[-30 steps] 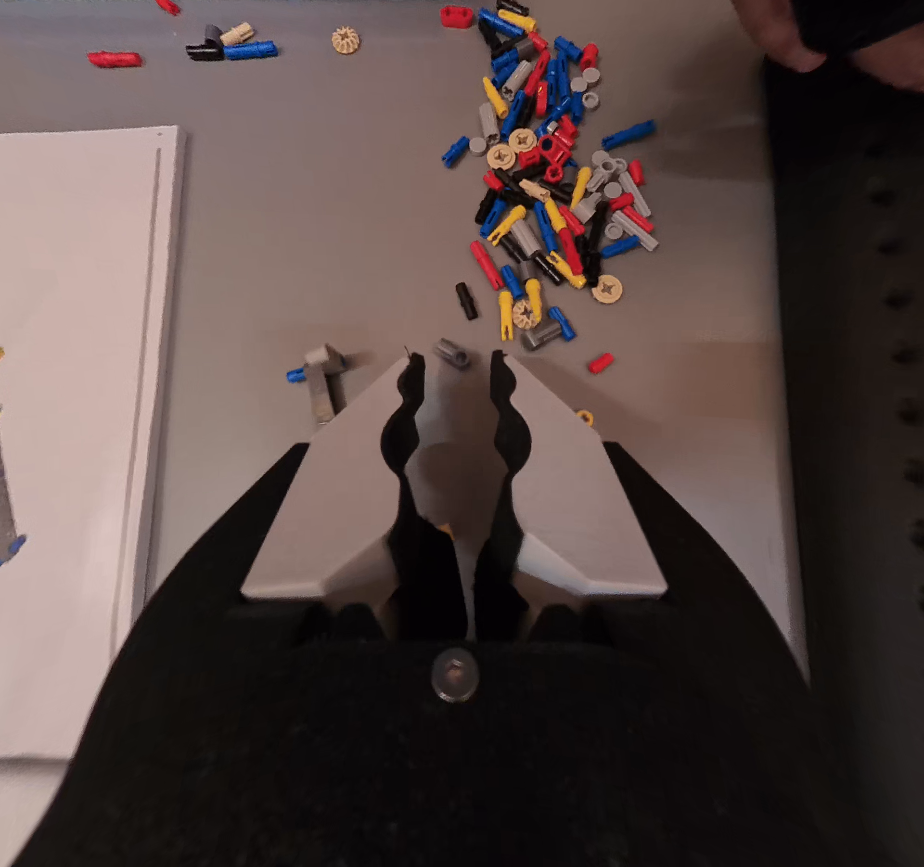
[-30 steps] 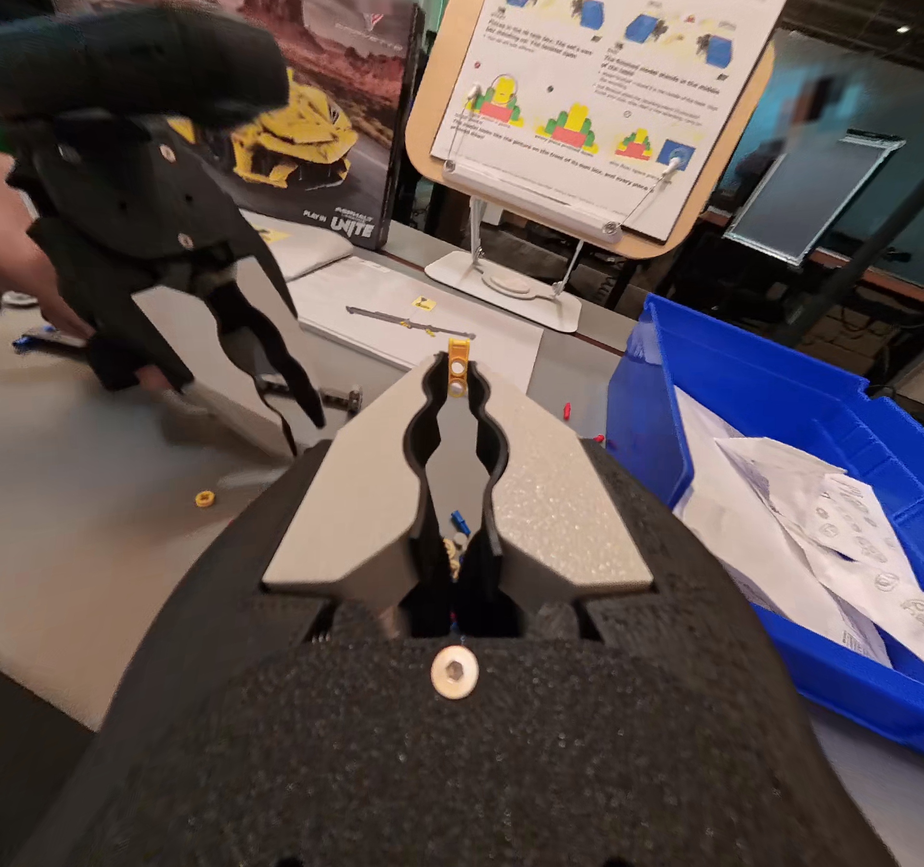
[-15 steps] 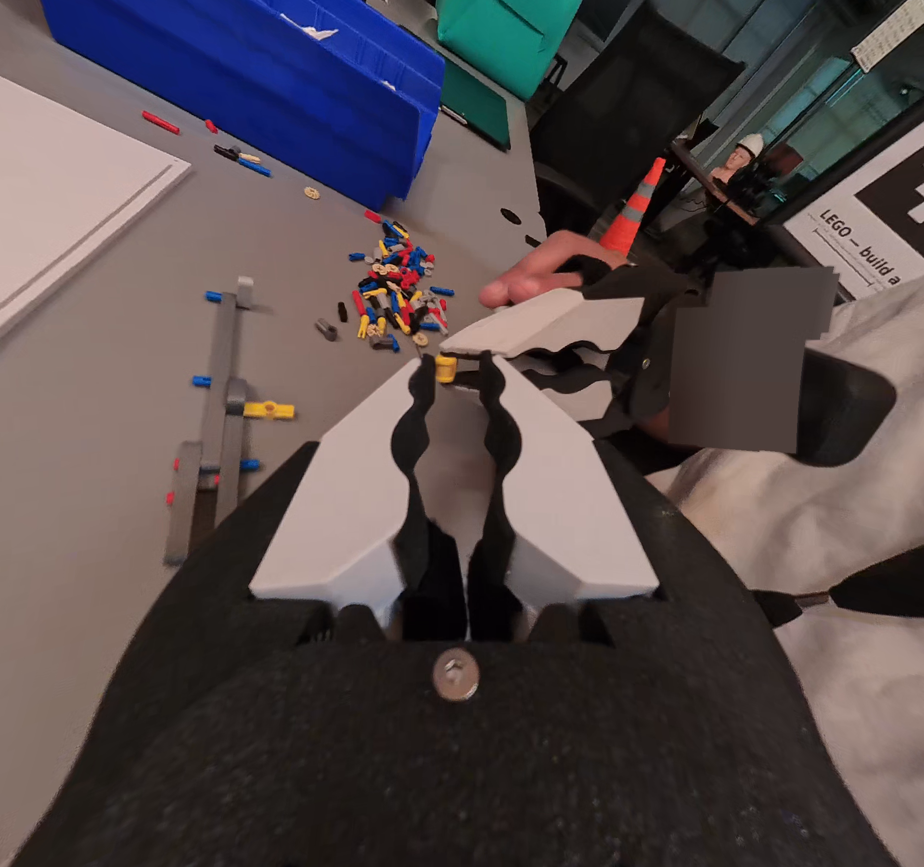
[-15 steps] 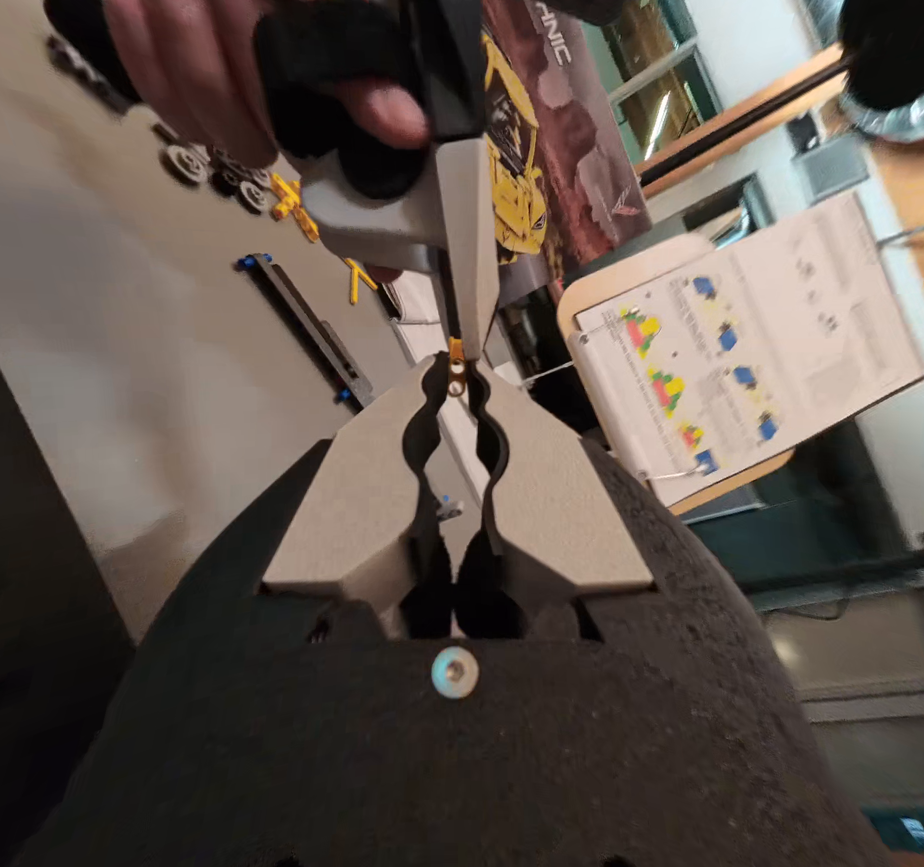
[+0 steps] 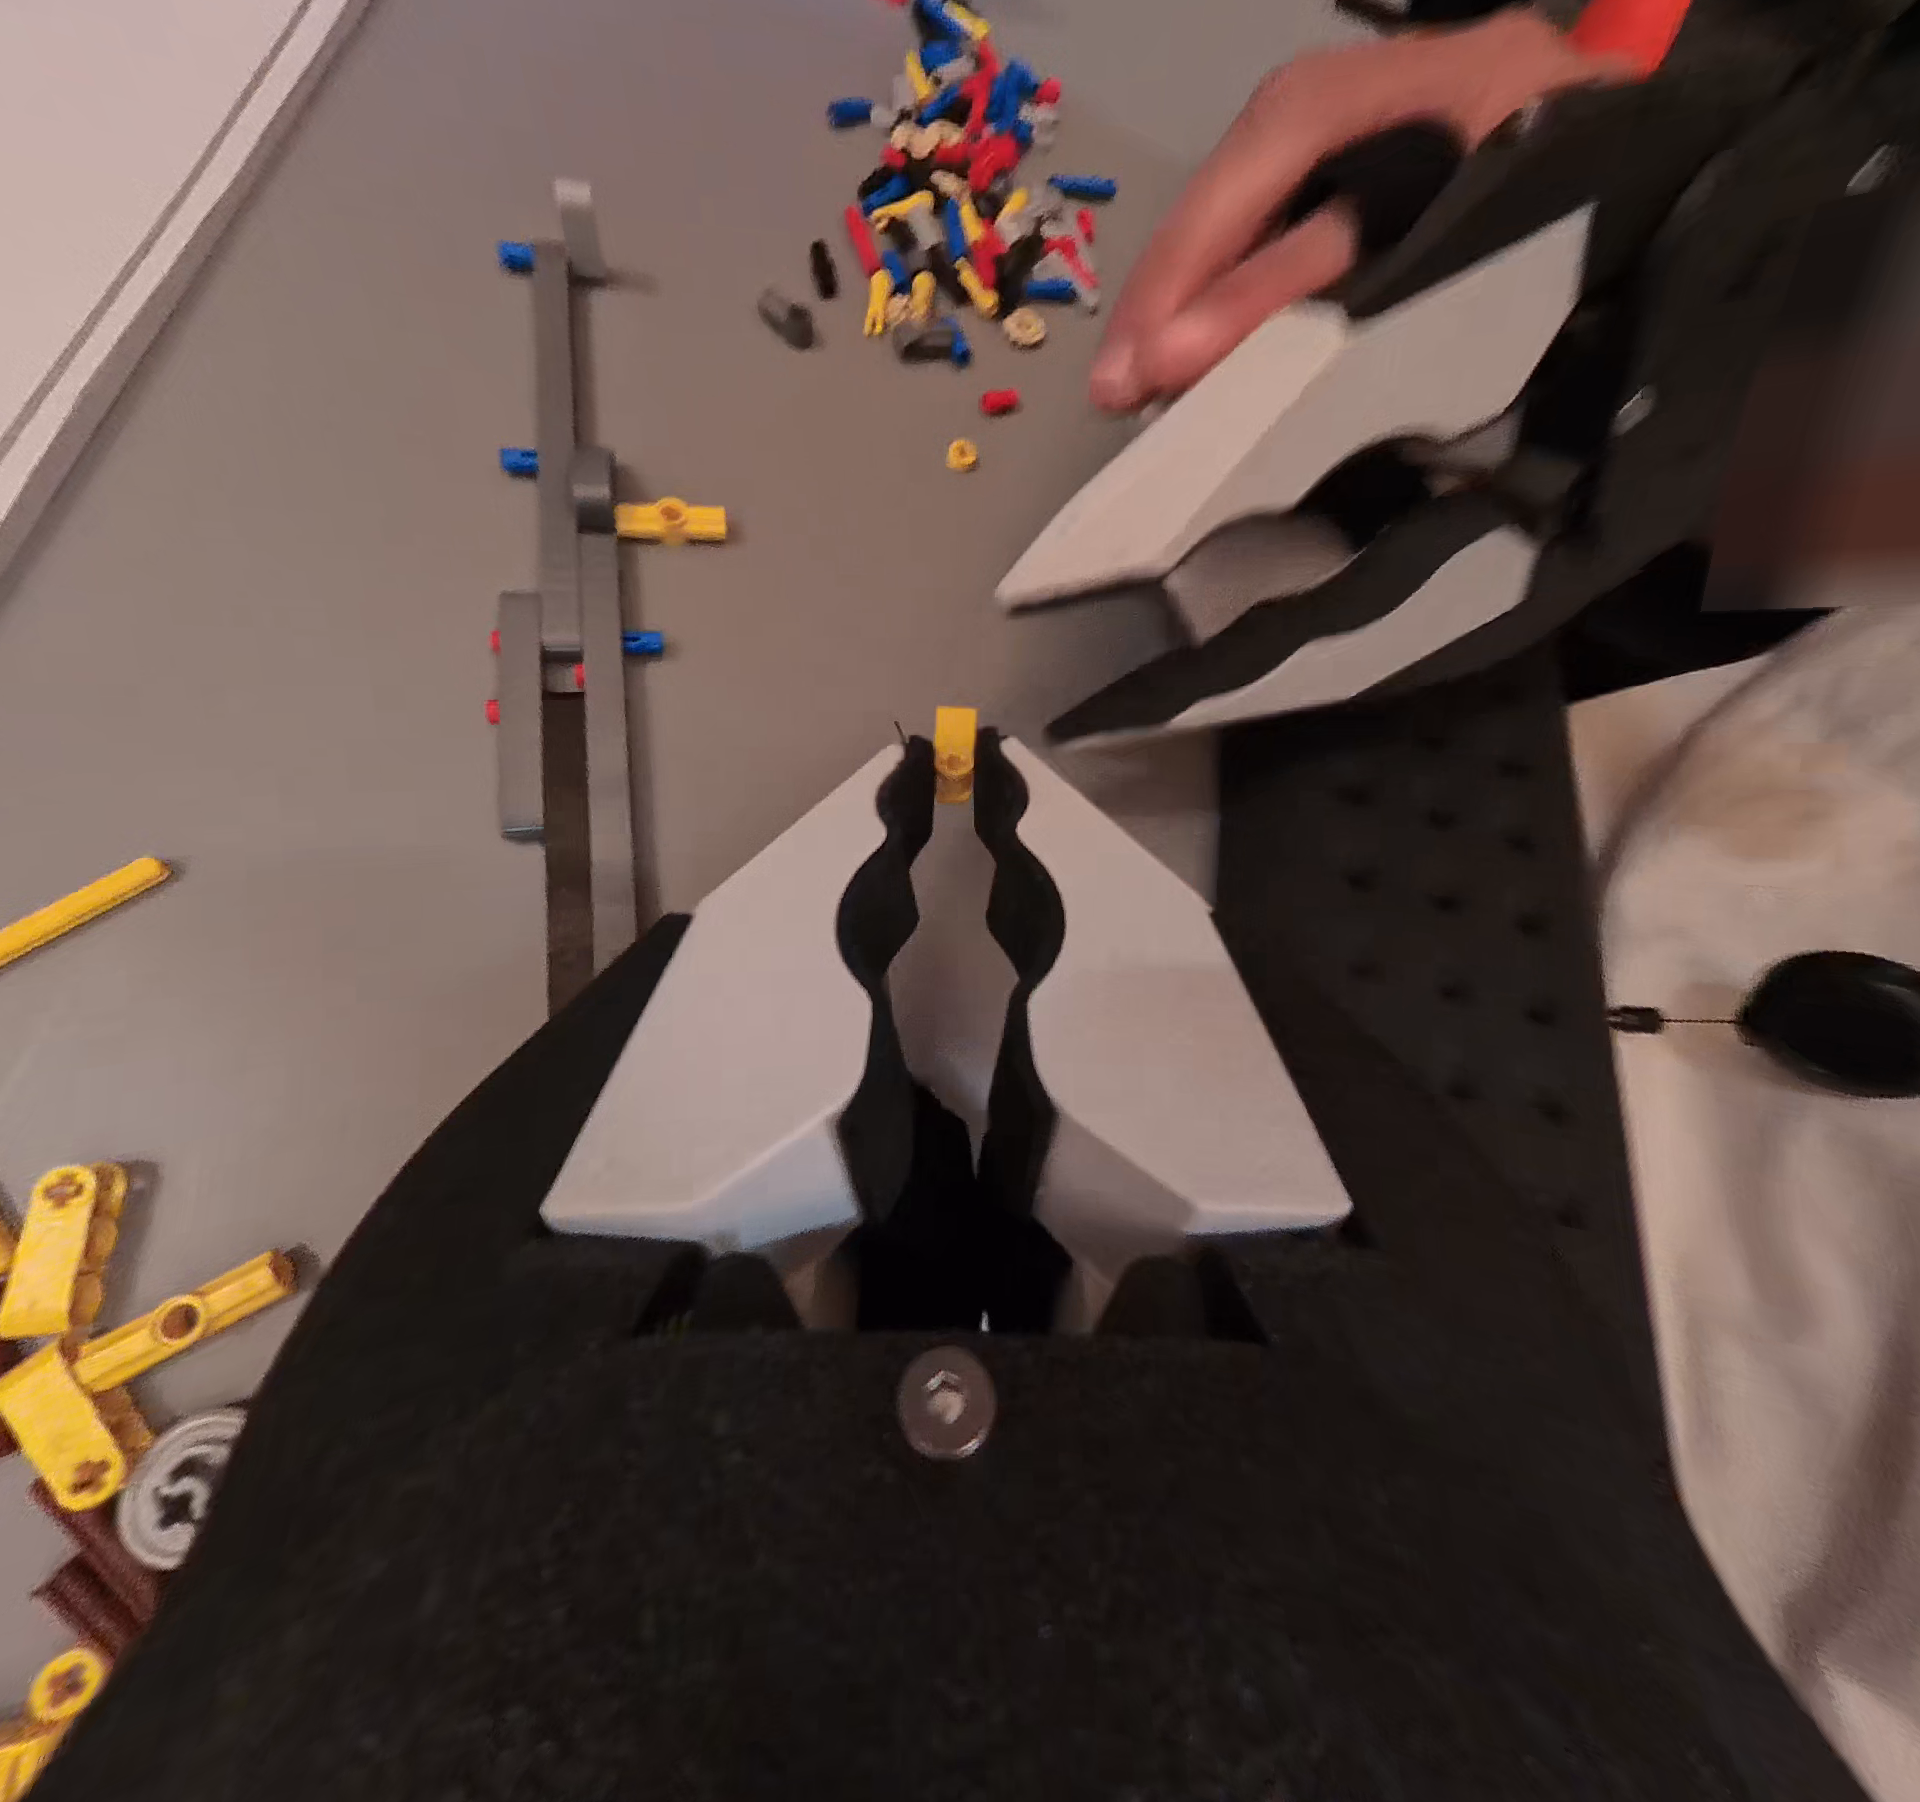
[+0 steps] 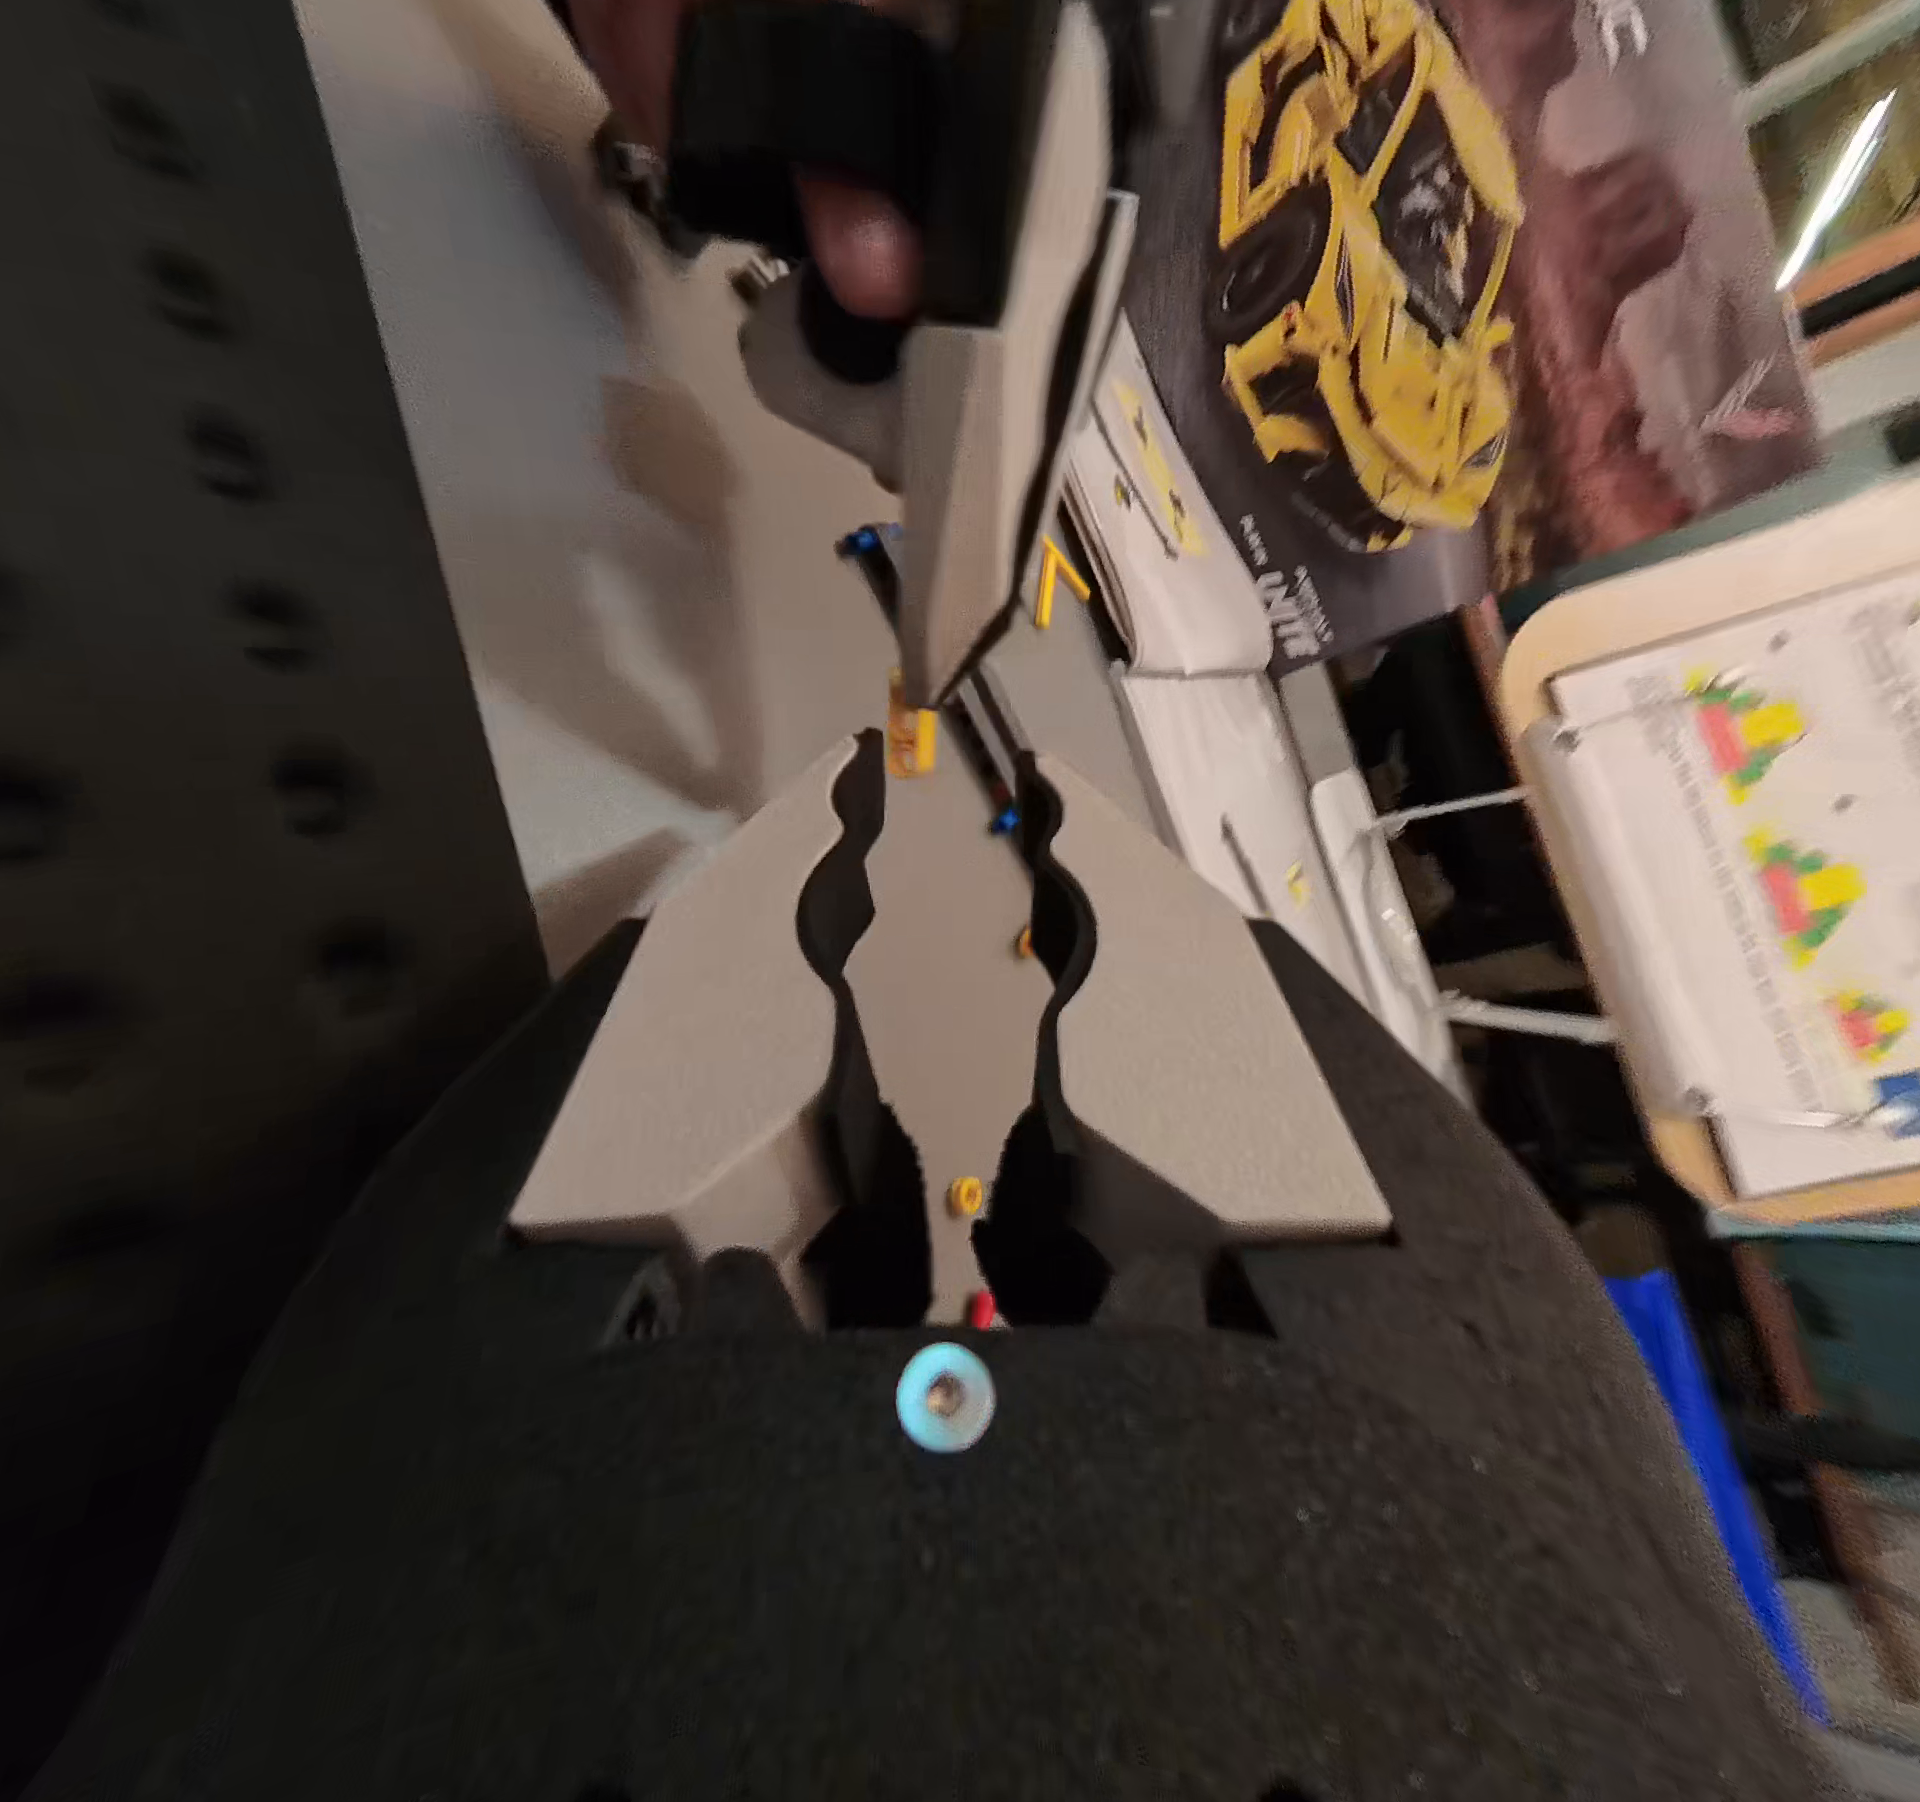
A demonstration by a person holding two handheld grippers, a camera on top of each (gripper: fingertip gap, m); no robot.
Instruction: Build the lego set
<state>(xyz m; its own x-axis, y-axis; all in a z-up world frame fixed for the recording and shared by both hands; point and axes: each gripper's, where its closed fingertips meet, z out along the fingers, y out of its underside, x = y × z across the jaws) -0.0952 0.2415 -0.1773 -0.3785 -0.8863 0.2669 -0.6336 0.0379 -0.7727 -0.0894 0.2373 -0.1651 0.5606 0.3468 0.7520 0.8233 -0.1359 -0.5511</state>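
My left gripper (image 5: 954,753) is shut on a small yellow connector (image 5: 954,729), which sticks up out of its tips above the grey table (image 5: 312,713). My right gripper (image 6: 945,757) is open and empty. In the right wrist view the left gripper (image 6: 925,687) comes down from above and pinches the yellow connector (image 6: 912,739) just beside my right gripper's left fingertip. In the left wrist view the right gripper (image 5: 1029,661) is a little to the right of the piece, jaws apart. A long grey beam assembly (image 5: 566,547) with blue pins and a yellow cross piece (image 5: 670,519) lies on the table.
A pile of small coloured pins (image 5: 961,194) lies farther out, with a loose yellow bush (image 5: 962,453) and a red pin (image 5: 1000,399) near it. Yellow parts and wheels (image 5: 62,1337) lie at lower left. A white booklet (image 5: 125,142), the set's box (image 6: 1455,246) and an instruction board (image 6: 1745,869) stand around. Only a small space, under 4 cm, lies between the two pairs of fingers. My right gripper's tips are some 10 cm from the loose yellow bush (image 5: 962,453). It is also in sight in the right wrist view (image 6: 963,1207).
The right gripper held the yellow connector before. The left gripper rose from the table, closed on the piece, and the right gripper has opened and let go.
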